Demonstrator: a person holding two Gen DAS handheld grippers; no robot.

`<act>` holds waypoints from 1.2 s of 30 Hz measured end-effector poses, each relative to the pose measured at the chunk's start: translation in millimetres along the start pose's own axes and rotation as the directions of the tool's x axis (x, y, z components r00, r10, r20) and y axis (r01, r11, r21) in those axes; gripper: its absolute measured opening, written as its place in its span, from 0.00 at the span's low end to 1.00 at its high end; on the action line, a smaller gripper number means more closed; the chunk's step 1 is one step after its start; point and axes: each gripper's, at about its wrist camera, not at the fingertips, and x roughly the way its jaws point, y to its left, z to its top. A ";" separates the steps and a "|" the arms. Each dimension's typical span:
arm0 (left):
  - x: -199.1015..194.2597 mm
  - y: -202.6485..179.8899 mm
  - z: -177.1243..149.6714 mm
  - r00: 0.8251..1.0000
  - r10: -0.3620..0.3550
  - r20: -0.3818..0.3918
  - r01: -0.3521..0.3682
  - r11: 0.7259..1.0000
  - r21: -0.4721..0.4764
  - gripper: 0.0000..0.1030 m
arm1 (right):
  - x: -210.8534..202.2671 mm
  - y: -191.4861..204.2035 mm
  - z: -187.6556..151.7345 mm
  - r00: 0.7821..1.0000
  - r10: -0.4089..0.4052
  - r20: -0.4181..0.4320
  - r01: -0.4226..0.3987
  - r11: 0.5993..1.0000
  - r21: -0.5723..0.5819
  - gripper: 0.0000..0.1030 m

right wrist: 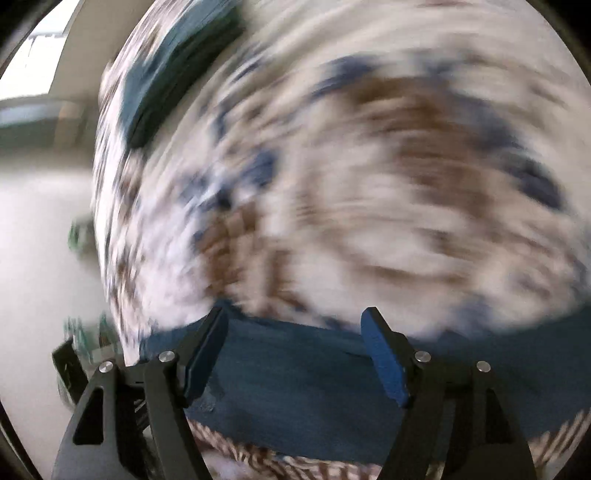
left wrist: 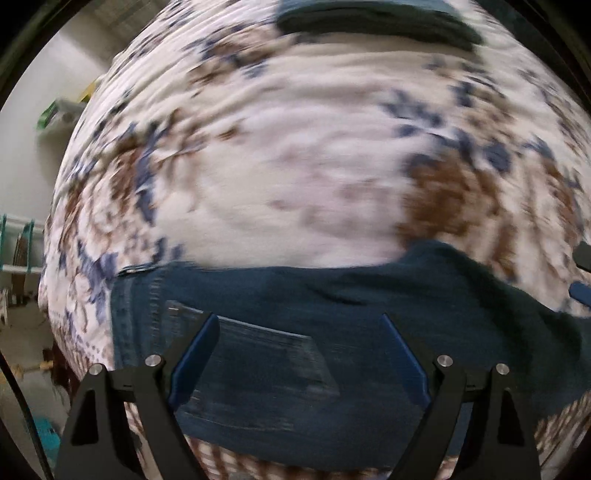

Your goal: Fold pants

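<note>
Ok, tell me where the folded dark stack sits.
The folded dark stack lies at the far edge of the floral bedspread, top centre in the left wrist view, well beyond the jeans.

floral bedspread (left wrist: 295, 177) under blue pants (left wrist: 332, 302)

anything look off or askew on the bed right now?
Nothing damaged or spilled. The jeans lie rumpled, their far edge uneven across the floral bedspread. Left tool and right tool are both open above them. A folded dark garment sits at the far side. Both views are motion-blurred.
</note>
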 end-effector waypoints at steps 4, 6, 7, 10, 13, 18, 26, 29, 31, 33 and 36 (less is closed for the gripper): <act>-18.0 -55.1 -6.6 0.998 -0.046 0.038 0.044 0.997 0.067 0.85 | -65.7 -95.2 -18.0 0.985 -0.021 0.169 -0.012 0.981 0.193 0.82; -24.3 -86.2 -11.9 0.996 -0.081 0.043 0.076 0.992 0.103 0.85 | -104.5 -153.2 -33.0 0.964 -0.066 0.257 -0.017 0.951 0.309 0.82; -25.9 -103.9 -14.8 0.994 -0.107 0.037 0.102 0.988 0.119 0.85 | -123.3 -183.4 -41.6 0.950 -0.090 0.300 -0.027 0.930 0.368 0.82; -25.4 -155.4 -24.8 0.985 -0.171 0.012 0.167 0.973 0.159 0.85 | -175.9 -280.0 -58.8 0.907 -0.178 0.382 -0.055 0.848 0.527 0.82; -19.5 -204.1 -40.2 0.983 -0.181 -0.014 0.180 0.964 0.196 0.85 | -204.4 -355.2 -65.7 0.878 -0.251 0.409 -0.057 0.791 0.609 0.82; -0.7 -266.3 -68.1 0.989 -0.132 -0.067 0.145 0.956 0.257 0.85 | -213.7 -456.5 -75.0 0.846 -0.245 0.474 -0.192 0.690 0.698 0.82; 34.5 -273.6 -60.4 0.990 -0.079 -0.119 0.101 0.977 0.186 1.00 | -199.3 -494.2 -47.4 0.765 0.006 0.644 -0.446 0.727 0.522 0.83; 40.8 -270.4 -54.1 0.986 -0.084 -0.144 0.110 0.978 0.178 1.00 | -201.0 -488.7 -39.9 0.734 0.069 0.676 -0.484 0.751 0.449 0.82; 43.4 -269.2 -52.3 0.986 -0.079 -0.150 0.106 0.979 0.177 1.00 | -194.5 -486.8 -32.7 0.728 0.084 0.680 -0.501 0.742 0.445 0.82; 46.0 -270.3 -46.8 0.987 -0.074 -0.146 0.099 0.980 0.175 1.00 | -185.7 -492.6 -21.7 0.730 0.101 0.676 -0.521 0.722 0.455 0.82; 47.6 -278.5 -49.1 0.986 -0.067 -0.153 0.093 0.980 0.175 1.00 | -182.8 -492.8 -6.7 0.753 0.078 0.653 -0.484 0.739 0.469 0.73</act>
